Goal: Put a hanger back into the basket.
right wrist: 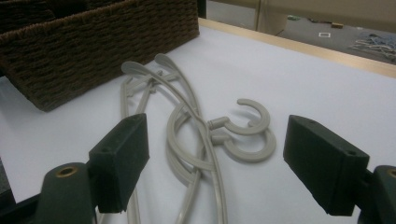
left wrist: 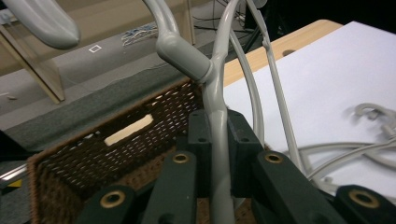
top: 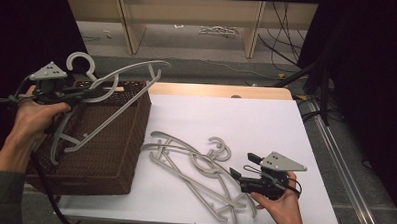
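A grey plastic hanger (top: 107, 96) hangs over the brown wicker basket (top: 115, 154) at the left, its hook (top: 80, 62) up. My left gripper (top: 87, 93) is shut on the hanger's neck; in the left gripper view the grey stem (left wrist: 218, 140) runs between the pads. A tangled pile of grey hangers (top: 194, 167) lies on the white table top (top: 266, 124). My right gripper (top: 240, 166) sits at the pile's right end, low over the table, jaws wide open. The right gripper view shows the pile's hooks (right wrist: 247, 133) ahead, with nothing pressed between the pads (right wrist: 121, 158).
The basket's wall (right wrist: 70, 60) stands left of the pile. The table's wooden far edge (top: 222, 90) runs behind the white top. Beyond it are floor, wooden legs (top: 129, 24) and cables. The white surface to the right (top: 286, 125) holds nothing.
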`<state>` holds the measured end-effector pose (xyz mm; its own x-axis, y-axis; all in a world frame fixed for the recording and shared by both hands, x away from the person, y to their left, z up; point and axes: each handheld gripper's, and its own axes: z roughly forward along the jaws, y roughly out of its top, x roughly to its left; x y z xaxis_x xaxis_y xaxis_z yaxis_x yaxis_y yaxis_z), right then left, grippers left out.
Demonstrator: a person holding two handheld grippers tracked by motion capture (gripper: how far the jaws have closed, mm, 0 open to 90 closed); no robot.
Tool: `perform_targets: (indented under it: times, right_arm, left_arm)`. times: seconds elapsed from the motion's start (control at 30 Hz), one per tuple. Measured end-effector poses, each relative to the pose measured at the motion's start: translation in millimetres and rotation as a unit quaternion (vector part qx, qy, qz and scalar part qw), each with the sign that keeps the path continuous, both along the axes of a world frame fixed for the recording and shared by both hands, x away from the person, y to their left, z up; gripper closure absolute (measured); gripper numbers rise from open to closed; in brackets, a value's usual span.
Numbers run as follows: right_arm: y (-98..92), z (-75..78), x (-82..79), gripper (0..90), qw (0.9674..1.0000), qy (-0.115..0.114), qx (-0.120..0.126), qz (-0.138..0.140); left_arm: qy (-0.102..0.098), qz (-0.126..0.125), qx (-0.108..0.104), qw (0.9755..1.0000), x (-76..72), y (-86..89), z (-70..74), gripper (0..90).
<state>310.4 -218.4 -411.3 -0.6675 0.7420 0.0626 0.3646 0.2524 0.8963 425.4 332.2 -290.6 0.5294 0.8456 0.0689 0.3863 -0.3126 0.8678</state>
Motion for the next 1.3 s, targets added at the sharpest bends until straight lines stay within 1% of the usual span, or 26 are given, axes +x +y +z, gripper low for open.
perform_targets:
  times: [0.03,0.07,0.1,0.17,0.2,0.27,0.33,0.37,0.4,0.43,0.47,0.5,0.57,0.6,0.63,0.73,0.83,0.9,1.0,1.03,1.07,1.17,1.27,1.3]
  right_arm:
    - [0.2,-0.3,0.1,23.4,1.0,0.001,0.0,-0.001]
    - [-0.4,-0.4,0.6,23.5,1.0,-0.004,-0.002,-0.001]
    - [-0.5,-0.9,1.2,23.4,1.0,-0.006,-0.003,0.001]
    - [-0.5,-1.1,0.7,23.2,1.0,0.003,0.003,0.001]
    - [-1.1,-1.7,1.4,23.1,1.0,-0.001,0.001,0.0]
    - [-1.0,-1.7,1.3,23.1,1.0,0.001,0.001,0.0]
    - [-0.5,-2.4,1.6,23.1,1.0,-0.001,0.006,0.0]
    - [-0.4,-2.3,1.4,23.0,1.0,-0.001,0.007,0.0]
    - [-0.4,-2.7,1.9,23.0,1.0,-0.005,0.006,0.0]
    - [-0.4,-2.4,1.5,23.0,1.0,-0.001,0.006,0.001]
    - [-0.4,-2.4,1.5,23.0,1.0,-0.001,0.006,0.001]
    - [-1.2,-2.5,1.5,23.0,1.0,-0.001,0.001,-0.001]
    - [-1.1,-2.7,1.7,23.0,1.0,-0.002,0.002,-0.001]
    - [0.1,-3.5,1.6,23.0,0.9999,0.005,0.011,0.001]
    - [-0.9,-2.9,1.2,23.0,1.0,0.006,0.003,-0.002]
    - [-0.9,-3.3,1.4,22.9,1.0,0.008,0.003,-0.002]
    - [-0.8,-3.3,1.4,22.9,1.0,0.007,0.002,-0.001]
    - [-0.9,-3.3,1.4,22.9,1.0,0.007,0.003,-0.001]
    - [0.0,-4.6,2.0,23.0,0.9999,0.007,0.009,0.001]
    - [-0.3,-4.2,1.7,22.9,0.9999,0.011,0.009,0.001]
    - [-1.5,-4.0,2.4,22.9,1.0,0.003,-0.001,0.001]
    - [-1.1,-4.6,2.6,22.9,1.0,0.003,0.0,0.0]
    - [-1.3,-4.8,2.5,22.9,1.0,0.004,-0.001,0.001]
    - [-1.4,-4.9,2.5,22.9,1.0,0.004,-0.001,0.001]
  left_arm:
    - [0.0,0.002,-0.001,1.0,-0.5,3.6,-1.7,82.2]
    - [-0.001,0.003,-0.002,1.0,-0.8,7.0,-3.4,82.2]
    - [-0.002,0.007,0.002,1.0,-1.6,10.1,-4.3,82.2]
    - [-0.005,0.01,0.003,0.9999,-2.8,16.1,-6.8,82.1]
    - [-0.007,0.01,0.001,0.9999,-3.0,19.1,-8.4,82.1]
    - [-0.007,0.016,0.001,0.9999,-4.0,24.2,-11.6,82.2]
    - [-0.007,0.019,0.006,0.9998,-4.2,28.5,-15.2,82.2]
    - [-0.007,0.02,0.006,0.9998,-3.8,32.6,-19.6,82.2]
    - [-0.007,0.02,0.006,0.9998,-3.8,32.6,-19.6,82.2]
    - [-0.006,0.022,0.006,0.9997,-3.7,34.7,-21.6,82.2]
    - [-0.006,0.025,0.007,0.9997,-3.5,36.7,-23.4,82.2]
    - [-0.007,0.025,0.009,0.9996,-3.4,38.6,-25.3,82.2]
    - [-0.009,0.024,0.01,0.9996,-3.8,42.0,-28.9,82.2]
    - [-0.009,0.025,0.011,0.9996,-4.2,43.7,-30.6,82.2]
    - [-0.01,0.026,0.013,0.9995,-4.6,45.4,-32.1,82.1]
    - [-0.014,0.026,0.015,0.9994,-6.8,50.1,-35.9,82.2]
    - [-0.016,0.026,0.011,0.9995,-8.9,55.2,-39.6,82.2]
    - [-0.015,0.029,0.018,0.9993,-10.9,58.7,-41.9,82.2]
    - [-0.021,0.025,0.01,0.9994,-13.2,62.0,-45.3,82.1]
    - [-0.022,0.025,0.009,0.9994,-13.8,62.4,-44.6,82.1]
    - [-0.023,0.023,0.007,0.9994,-13.4,62.4,-44.3,82.2]
    - [-0.021,0.026,0.029,0.999,-11.3,61.8,-43.8,82.1]
    - [-0.018,0.03,0.035,0.9988,-7.5,64.1,-47.6,82.1]
    - [-0.015,0.034,0.037,0.9986,-5.3,65.9,-51.0,82.1]
